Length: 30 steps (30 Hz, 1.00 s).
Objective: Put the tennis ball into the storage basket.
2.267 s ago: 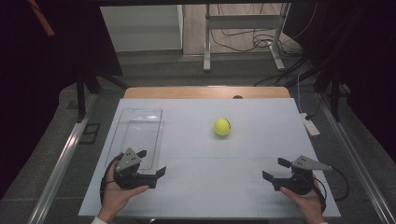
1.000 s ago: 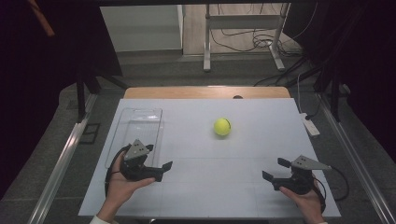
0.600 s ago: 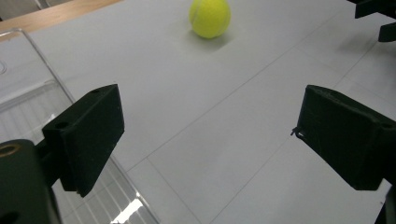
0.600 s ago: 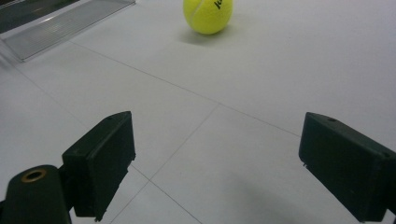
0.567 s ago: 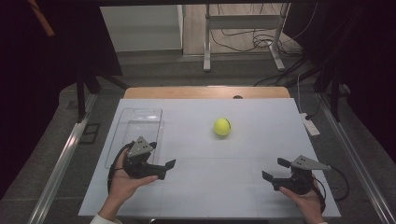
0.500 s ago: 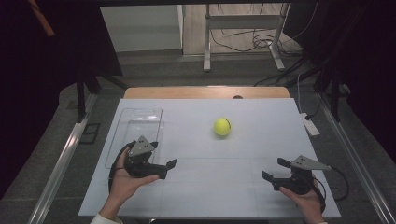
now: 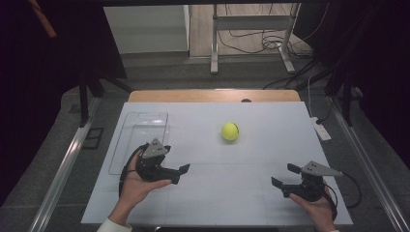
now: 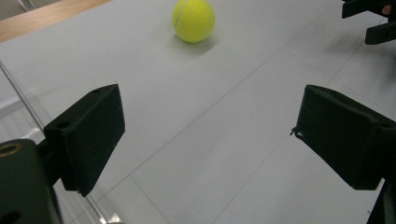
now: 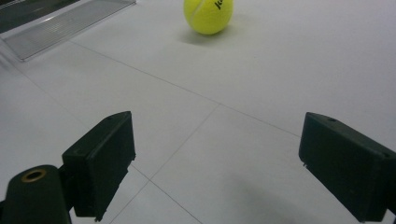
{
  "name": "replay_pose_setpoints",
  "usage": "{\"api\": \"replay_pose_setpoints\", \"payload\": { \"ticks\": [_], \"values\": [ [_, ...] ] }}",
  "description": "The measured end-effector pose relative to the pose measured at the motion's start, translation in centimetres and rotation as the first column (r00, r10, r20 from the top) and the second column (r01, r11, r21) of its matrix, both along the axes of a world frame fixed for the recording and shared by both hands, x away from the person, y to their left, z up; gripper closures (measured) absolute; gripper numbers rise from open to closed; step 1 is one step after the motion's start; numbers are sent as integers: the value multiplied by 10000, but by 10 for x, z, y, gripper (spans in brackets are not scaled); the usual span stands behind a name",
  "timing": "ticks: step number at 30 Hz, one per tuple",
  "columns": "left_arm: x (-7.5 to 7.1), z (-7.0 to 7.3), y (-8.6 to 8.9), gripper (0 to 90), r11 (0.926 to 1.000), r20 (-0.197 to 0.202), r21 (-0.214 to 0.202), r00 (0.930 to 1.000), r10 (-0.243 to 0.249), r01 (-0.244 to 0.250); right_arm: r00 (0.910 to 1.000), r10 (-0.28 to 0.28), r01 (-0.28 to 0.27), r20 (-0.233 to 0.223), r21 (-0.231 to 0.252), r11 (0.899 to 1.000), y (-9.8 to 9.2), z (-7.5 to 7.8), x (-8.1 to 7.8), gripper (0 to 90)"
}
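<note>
We see a large white rectangular table (image 7: 241, 193) with thin grid lines on its top. On it, at about 9 o'clock from the table's middle, lies a clear rectangular plastic tray (image 7: 140, 130); as far as we can tell, the tray has nothing inside it, and in the right gripper view its ribbed floor (image 9: 60, 25) shows bare at 11 o'clock.

The left gripper (image 7: 180, 173), black with a grey three-cornered plate on top, is held in the person's left hand (image 7: 135, 186) at 7 o'clock on the table, just beside the near end of the tray. Its jaws stand wide apart with only the table surface between them, as the left gripper view (image 8: 205, 135) shows clearly.

The right gripper (image 7: 285, 175), of the same kind, is held in the right hand (image 7: 316, 205) at 5 o'clock. Its jaws are also spread wide and hold nothing; in its own view (image 9: 215, 158) we see bare table between them.

The yellow-green felt tennis ball (image 7: 230, 131) rests alone on the table a little toward 1 o'clock from the middle, well apart from both grippers and from the tray. In both gripper views the ball (image 8: 193, 20) lies at 12 o'clock, ahead of the jaws, and black letters show on it (image 9: 208, 15) in the right gripper view.
</note>
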<state>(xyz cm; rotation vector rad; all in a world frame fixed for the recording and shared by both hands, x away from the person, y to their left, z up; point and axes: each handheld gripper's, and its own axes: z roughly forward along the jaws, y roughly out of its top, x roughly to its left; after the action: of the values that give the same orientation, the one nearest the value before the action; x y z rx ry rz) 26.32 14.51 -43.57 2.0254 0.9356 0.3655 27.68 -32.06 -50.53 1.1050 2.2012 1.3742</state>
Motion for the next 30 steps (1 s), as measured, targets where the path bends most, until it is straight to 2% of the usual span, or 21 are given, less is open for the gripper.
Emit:
{"api": "replay_pose_setpoints", "payload": {
  "ticks": [30],
  "values": [
    [12, 0, -23, 87, 9986, -317, 218, 9983, -481, 488, 10000, -10, 10, 30, -3, 10000, 0, 0, 0, 107]
  ]
}}
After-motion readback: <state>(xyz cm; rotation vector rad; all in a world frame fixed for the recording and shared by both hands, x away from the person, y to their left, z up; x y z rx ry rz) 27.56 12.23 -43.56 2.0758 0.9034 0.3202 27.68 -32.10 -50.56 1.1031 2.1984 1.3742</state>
